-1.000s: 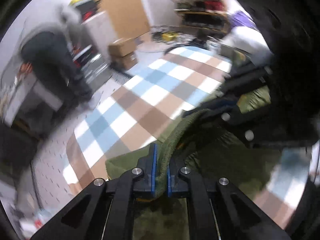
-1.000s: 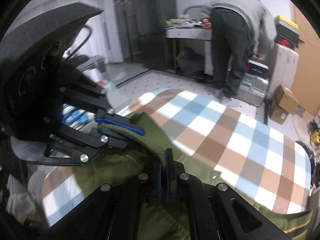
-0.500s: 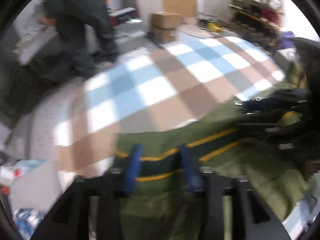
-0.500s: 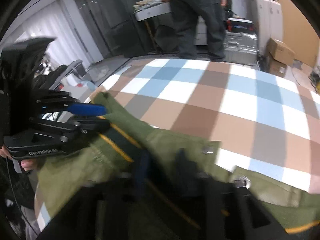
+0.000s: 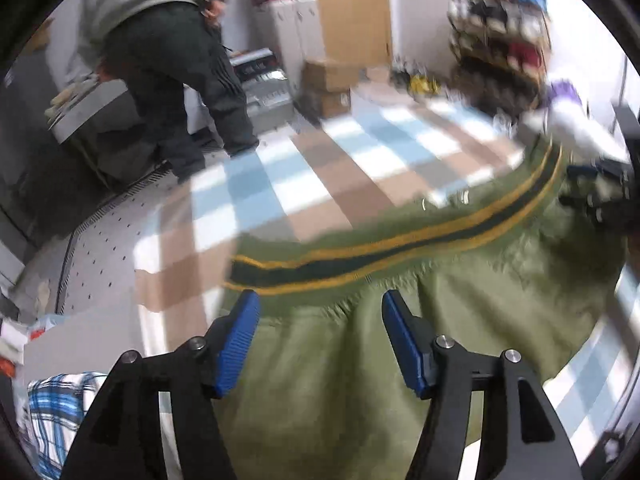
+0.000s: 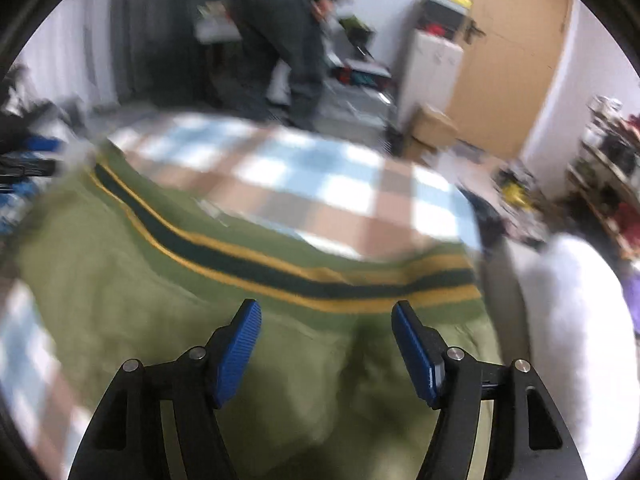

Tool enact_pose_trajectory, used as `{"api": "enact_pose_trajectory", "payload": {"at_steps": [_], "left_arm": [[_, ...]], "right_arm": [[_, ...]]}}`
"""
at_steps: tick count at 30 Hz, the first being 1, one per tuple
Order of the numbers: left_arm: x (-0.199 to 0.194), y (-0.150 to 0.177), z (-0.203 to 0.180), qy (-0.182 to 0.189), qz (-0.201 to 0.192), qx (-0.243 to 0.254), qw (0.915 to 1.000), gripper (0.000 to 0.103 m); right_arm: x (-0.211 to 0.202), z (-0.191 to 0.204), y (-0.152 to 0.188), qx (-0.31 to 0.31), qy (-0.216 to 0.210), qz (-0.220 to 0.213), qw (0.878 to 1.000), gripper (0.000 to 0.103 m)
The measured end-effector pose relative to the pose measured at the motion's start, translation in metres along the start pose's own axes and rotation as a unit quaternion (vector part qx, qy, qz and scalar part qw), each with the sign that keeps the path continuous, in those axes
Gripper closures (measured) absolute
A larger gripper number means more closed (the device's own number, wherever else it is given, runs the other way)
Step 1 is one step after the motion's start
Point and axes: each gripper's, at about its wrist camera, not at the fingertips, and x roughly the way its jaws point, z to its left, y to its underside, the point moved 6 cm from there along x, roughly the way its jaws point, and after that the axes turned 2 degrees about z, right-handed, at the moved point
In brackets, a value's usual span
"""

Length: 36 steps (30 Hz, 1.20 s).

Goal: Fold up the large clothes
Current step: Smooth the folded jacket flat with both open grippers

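Two wrist-camera views look down over an olive-green garment (image 5: pixel 400 360) spread on a surface covered with a checked cloth (image 5: pixel 320 184) of blue, brown and white squares. The garment fills the lower half of both views; its ribbed hem band (image 6: pixel 320 284) — dark green edged with two yellow stripes — runs across the middle of each picture, with the checked cloth bare beyond it.

The left gripper (image 5: pixel 320 312) hangs over the green fabric just short of the band. Its blue pads (image 5: pixel 236 344) stand spread and are widening, with nothing pinched between them; the cloth lies flat beneath.

The right gripper (image 6: pixel 326 320) is likewise spread and widening above the fabric near the band, gripping nothing. Both views are blurred, so whether either fingertip brushes the cloth cannot be told.

At the right edge of the left view, the other tool shows as a dark shape with a blue tip. Beyond the surface a person (image 6: pixel 280 32) in dark trousers and a grey top bends over a table — cardboard boxes (image 6: pixel 434 124) and cluttered shelves (image 5: pixel 500 32) stand nearby.
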Motion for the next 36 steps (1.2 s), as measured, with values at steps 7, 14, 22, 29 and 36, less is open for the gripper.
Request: {"api": "enact_pose_trajectory", "payload": {"at_steps": [7,14,22,29,36], "left_arm": [[0.069,0.014,0.022,-0.023,0.077,-0.032,0.9963,0.013],[0.037,0.017,0.039,-0.039,0.053,-0.087,0.9940,0.013],[-0.023,0.031,-0.040,0.088,-0.036,-0.076,0.9925,0.012],[0.058,0.057,-0.041,0.062,0.047,-0.109,0.9910,0.005],[0.059,0.058,-0.039,0.067,0.019,-0.111,0.9914,0.002]], "right_arm": [[0.027,-0.016,0.002,0.029,-0.015,0.006,0.999,0.038],[-0.010,-0.006,-0.007,0.049,-0.014,0.013,0.999,0.045],[-0.091,0.112,0.011,0.038,-0.152,-0.103,0.982,0.044],[-0.013,0.160,0.048,-0.003,-0.076,-0.030,0.997,0.047],[-0.057,0.113,0.040,0.030,-0.069,-0.043,0.996,0.050]]}}
